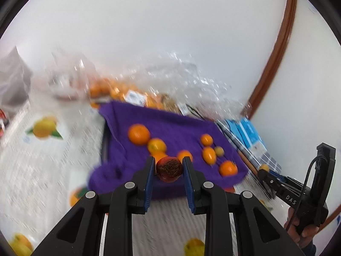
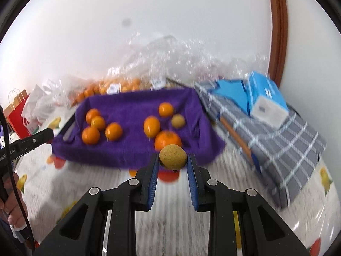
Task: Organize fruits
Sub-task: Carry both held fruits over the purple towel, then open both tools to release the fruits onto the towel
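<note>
Jaws of our left gripper (image 1: 168, 163) clamp a red fruit (image 1: 169, 169) at lower centre. Our right gripper (image 2: 173, 159) pinches a tan fruit (image 2: 173, 156), with oranges (image 2: 113, 131) on the purple cloth (image 2: 132, 106) behind.

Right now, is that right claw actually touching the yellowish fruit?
Touching. The right wrist view shows the right gripper with both blue pads pressed against the yellowish fruit, held off the cloth.

Oranges (image 2: 114, 131) lie on the towel (image 2: 132, 106); behind the towel, seemingly bagged oranges (image 2: 110, 86); right of it, boxes (image 2: 264, 98).
</note>
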A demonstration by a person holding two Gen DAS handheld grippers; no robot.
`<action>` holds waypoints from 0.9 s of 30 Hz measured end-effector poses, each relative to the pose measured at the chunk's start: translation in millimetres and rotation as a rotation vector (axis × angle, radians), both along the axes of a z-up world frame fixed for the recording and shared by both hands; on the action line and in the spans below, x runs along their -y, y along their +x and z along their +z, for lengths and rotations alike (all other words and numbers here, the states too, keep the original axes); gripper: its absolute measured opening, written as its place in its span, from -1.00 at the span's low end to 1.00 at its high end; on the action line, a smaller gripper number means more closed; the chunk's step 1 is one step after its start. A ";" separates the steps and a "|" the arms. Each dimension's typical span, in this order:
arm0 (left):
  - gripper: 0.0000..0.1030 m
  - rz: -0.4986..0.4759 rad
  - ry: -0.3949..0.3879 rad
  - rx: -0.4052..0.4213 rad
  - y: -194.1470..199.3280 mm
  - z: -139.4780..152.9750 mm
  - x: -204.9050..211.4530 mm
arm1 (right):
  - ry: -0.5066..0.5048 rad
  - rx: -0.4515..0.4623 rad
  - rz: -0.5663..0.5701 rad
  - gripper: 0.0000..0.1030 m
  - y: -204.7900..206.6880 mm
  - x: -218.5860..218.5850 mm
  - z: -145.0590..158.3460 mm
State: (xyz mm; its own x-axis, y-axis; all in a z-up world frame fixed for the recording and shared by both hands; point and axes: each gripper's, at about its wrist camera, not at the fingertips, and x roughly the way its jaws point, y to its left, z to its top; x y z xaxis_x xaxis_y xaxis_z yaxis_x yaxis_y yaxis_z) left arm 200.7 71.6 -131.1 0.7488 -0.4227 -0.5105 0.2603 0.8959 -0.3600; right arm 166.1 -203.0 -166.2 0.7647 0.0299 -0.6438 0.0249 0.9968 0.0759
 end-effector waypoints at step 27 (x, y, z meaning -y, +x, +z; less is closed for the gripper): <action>-0.52 0.071 0.021 -0.065 88.5 -44.7 18.7 | -0.027 -0.036 0.024 -0.48 97.1 -20.0 -40.5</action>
State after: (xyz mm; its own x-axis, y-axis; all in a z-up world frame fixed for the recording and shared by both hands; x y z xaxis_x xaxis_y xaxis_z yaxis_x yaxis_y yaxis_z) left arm 289.2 52.9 -175.8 0.7415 -0.3583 -0.5672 0.1726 0.9189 -0.3547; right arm 263.2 -183.1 -206.8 0.7401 0.0298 -0.6718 0.0036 0.9988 0.0482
